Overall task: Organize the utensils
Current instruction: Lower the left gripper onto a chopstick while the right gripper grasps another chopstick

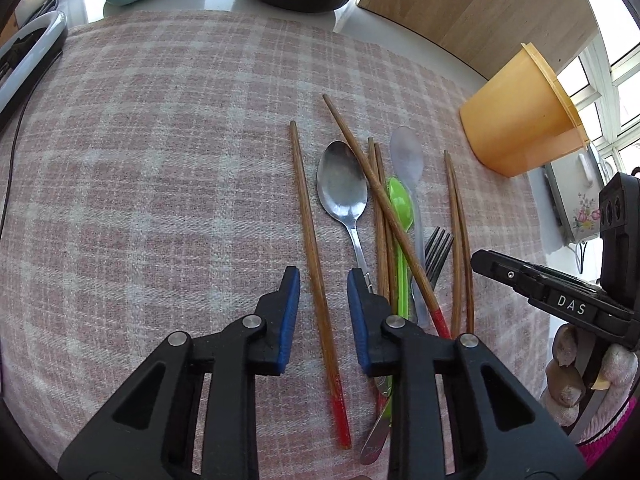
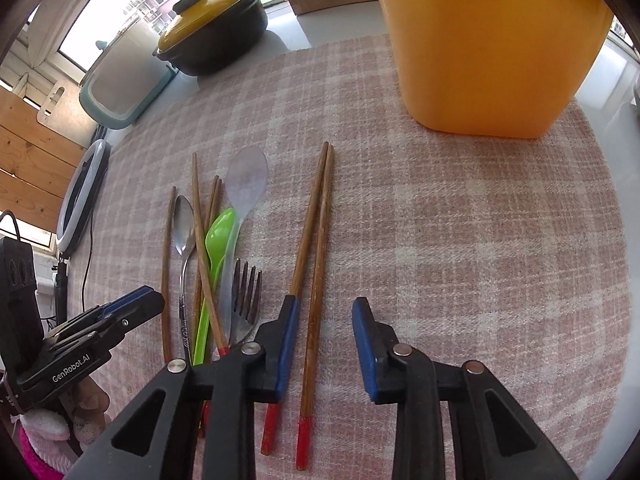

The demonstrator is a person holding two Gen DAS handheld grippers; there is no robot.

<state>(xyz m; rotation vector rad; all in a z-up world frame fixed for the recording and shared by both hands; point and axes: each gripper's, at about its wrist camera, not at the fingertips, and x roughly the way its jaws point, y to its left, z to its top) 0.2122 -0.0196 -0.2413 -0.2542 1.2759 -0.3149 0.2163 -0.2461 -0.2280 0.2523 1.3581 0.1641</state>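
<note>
Your left gripper [image 1: 323, 276] has its jaws apart, straddling a single chopstick [image 1: 316, 272] without pressing it. Just past its right finger lie the metal spoon [image 1: 342, 184], green spoon [image 1: 401, 200] and fork [image 1: 437, 252]. Your right gripper [image 2: 326, 312] also stands apart, over a pair of chopsticks [image 2: 314, 256], neither pad clamping them. Ahead of it stands the orange cup [image 2: 492, 44] on the checked cloth [image 2: 480, 240].
</note>
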